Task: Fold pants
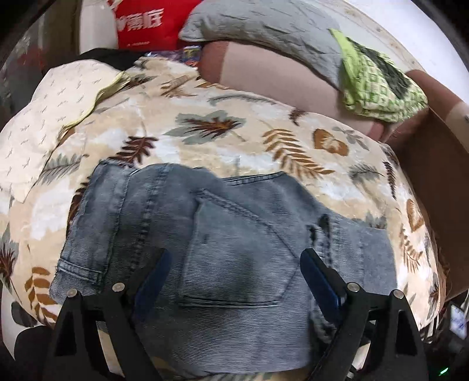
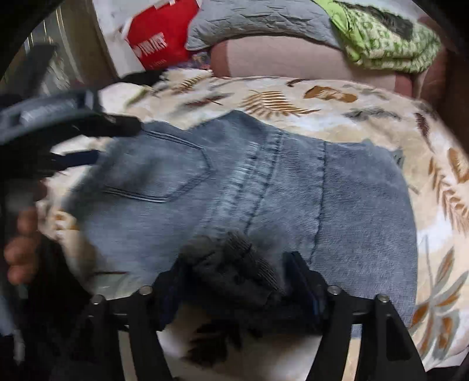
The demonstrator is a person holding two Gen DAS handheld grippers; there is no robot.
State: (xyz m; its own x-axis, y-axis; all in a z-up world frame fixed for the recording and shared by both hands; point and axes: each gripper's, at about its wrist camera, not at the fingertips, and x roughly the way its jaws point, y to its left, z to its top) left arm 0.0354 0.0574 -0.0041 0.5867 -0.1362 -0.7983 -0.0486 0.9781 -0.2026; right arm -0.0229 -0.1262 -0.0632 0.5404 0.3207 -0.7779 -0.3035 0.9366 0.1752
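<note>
Jeans (image 1: 222, 234) lie folded beneath my spread, empty left gripper (image 1: 234, 281); my right gripper (image 2: 234, 281) pinches their dark edge, probably for the final fold.

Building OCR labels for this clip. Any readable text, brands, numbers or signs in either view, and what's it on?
Red bag: large white characters, partly cut off; the last reads "店", the rest unclear.
Same bag, small white line below: too small to read.
In the right wrist view the red bag print is blurred, unreadable.
Small screen at the right edge: too small to read.
Jeans, blanket: no text.
</note>
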